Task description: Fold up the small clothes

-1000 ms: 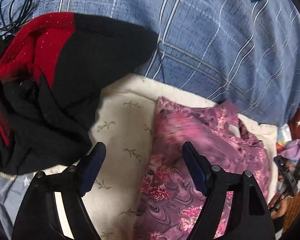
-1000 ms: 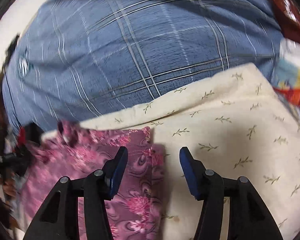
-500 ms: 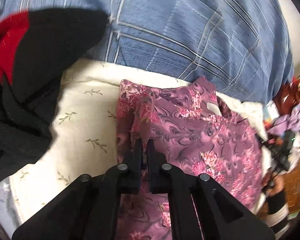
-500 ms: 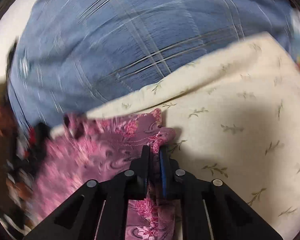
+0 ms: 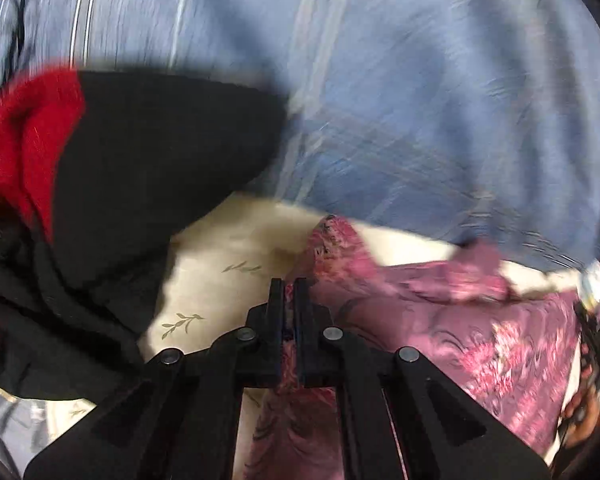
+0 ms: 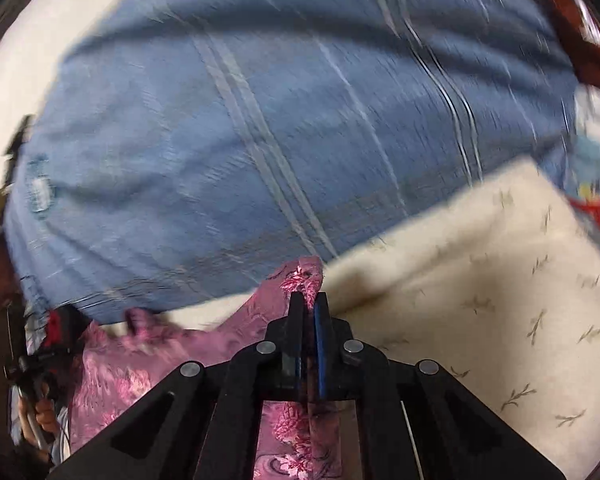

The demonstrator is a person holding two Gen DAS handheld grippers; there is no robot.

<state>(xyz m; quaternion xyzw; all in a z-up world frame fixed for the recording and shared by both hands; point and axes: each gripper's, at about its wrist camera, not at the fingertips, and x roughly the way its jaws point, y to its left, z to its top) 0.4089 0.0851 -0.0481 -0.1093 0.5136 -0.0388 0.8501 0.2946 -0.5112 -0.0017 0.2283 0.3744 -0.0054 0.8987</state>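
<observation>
Garment (image 5: 440,320), pink-purple floral print, lies on cream leaf-print cushion (image 5: 228,248); cushion serves as landmark throughout.

Left of cushion: black-and-red knit (image 5: 120,160), heaped, its black edge overlapping cushion's left side. Behind cushion: blue plaid bedding (image 5: 420,100).

L gripper (image 5: 289,292): jaws clenched on garment's left corner, fabric pinched between pads, corner peak standing up just above fingertips, over cushion's mid-left.

R gripper (image 6: 309,308): jaws likewise clenched on garment's opposite corner, fabric visible between pads, near cushion's back edge where it meets plaid bedding (image 6: 280,120).

Rest of garment drapes toward cushion's near side; both frames motion-blurred, so hem line not resolvable.

Risks (judgement):
- Thin pinch at each corner; slick-looking fabric may slip out if either hand pulls faster than other, giving a skewed fold.
- Uneven travel btwn L and R would set corners off-square, so edges won't meet.
- Knit heap sits close to cushion's left; a wide sweep by L gripper could snag or drag it onto folding area.
- Cushion is soft and domed, so folded edge may slide toward its near side once let go.
- Loose part of garment may bunch under fold, since neither gripper is flattening it.

Writing: a small pale tag (image 6: 40,192) on bedding, far left of cushion in R view, too blurred to read. No legible brand elsewhere.
</observation>
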